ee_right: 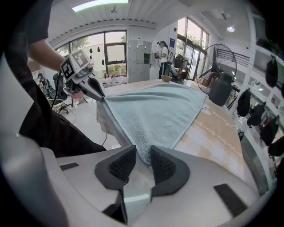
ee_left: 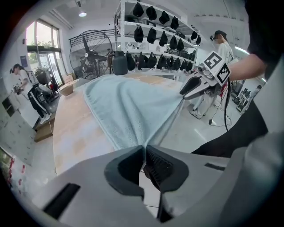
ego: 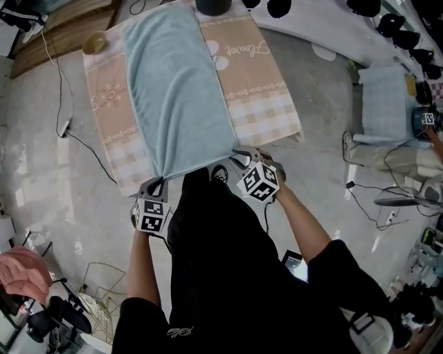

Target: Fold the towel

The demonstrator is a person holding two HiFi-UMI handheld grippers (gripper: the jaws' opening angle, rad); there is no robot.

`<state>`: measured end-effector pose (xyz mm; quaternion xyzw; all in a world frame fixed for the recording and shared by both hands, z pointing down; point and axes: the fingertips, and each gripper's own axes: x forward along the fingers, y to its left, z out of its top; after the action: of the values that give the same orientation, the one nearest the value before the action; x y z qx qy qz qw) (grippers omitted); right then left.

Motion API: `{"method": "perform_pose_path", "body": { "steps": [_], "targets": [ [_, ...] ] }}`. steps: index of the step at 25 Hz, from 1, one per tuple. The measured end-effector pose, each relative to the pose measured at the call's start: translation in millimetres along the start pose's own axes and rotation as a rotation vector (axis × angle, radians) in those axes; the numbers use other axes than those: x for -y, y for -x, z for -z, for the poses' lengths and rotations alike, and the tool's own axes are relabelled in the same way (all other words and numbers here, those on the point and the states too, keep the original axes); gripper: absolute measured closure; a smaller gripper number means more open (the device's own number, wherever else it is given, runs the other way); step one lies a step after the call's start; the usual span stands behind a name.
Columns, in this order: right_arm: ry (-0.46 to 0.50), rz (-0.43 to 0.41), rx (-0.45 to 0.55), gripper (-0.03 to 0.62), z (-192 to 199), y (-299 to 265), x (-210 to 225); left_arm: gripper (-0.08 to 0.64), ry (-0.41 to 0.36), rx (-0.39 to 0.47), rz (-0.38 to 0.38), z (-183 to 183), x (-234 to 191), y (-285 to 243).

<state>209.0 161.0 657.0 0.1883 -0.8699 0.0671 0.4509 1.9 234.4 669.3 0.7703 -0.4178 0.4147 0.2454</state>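
Observation:
A pale blue towel point(ego: 176, 90) lies lengthwise along a table covered with a peach and white checked cloth point(ego: 263, 90). Its near edge hangs at the table's near end, drawn taut between both grippers. My left gripper point(ego: 160, 181) is shut on the near left corner; in the left gripper view point(ee_left: 144, 150) the towel point(ee_left: 133, 106) funnels into the pinched pads. My right gripper point(ego: 239, 153) is shut on the near right corner, and in the right gripper view point(ee_right: 142, 157) the towel point(ee_right: 159, 111) is bunched between its pads. Each gripper shows in the other's view: right gripper point(ee_left: 188, 91), left gripper point(ee_right: 98, 93).
A dark cylinder point(ego: 211, 5) and a small bowl point(ego: 95, 43) stand at the table's far end. Cables point(ego: 76, 138) run over the floor at left. A chair with a blue cushion point(ego: 384, 104) is at right. A large fan point(ee_left: 91, 53) and shelves of caps point(ee_left: 155, 26) stand beyond.

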Motion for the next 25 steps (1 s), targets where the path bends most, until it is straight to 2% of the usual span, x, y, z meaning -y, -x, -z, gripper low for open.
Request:
{"method": "perform_pose_path", "body": {
  "steps": [3,5,9,11,12,16,20,25],
  "targets": [
    [0.060,0.014,0.011,0.430,2,1,-1,0.531,0.027,0.003,-0.002,-1,-4,4],
    [0.139,0.025,-0.011,0.414,5,-2,-3,0.532,0.050,-0.004,-0.004,-5,-7,8],
    [0.358,0.099,-0.069,0.416,10,-10,-3,0.531,0.052,-0.006,0.001,-6,-7,9],
    [0.428,0.109,-0.086,0.467,11,-11,-5,0.531,0.045,-0.005,0.003,-6,-7,9],
    [0.433,0.102,-0.090,0.493,11,-12,-7,0.531,0.043,-0.003,0.005,-6,-7,10],
    [0.334,0.070,-0.054,0.557,7,-6,-10,0.531,0.045,-0.001,0.017,-5,-8,12],
    [0.196,0.028,-0.015,0.561,-5,5,-7,0.531,0.050,0.000,0.031,-6,-7,17],
    [0.135,0.001,0.014,0.565,-17,19,-1,0.531,0.036,0.016,0.042,-16,-9,24]
  ]
}}
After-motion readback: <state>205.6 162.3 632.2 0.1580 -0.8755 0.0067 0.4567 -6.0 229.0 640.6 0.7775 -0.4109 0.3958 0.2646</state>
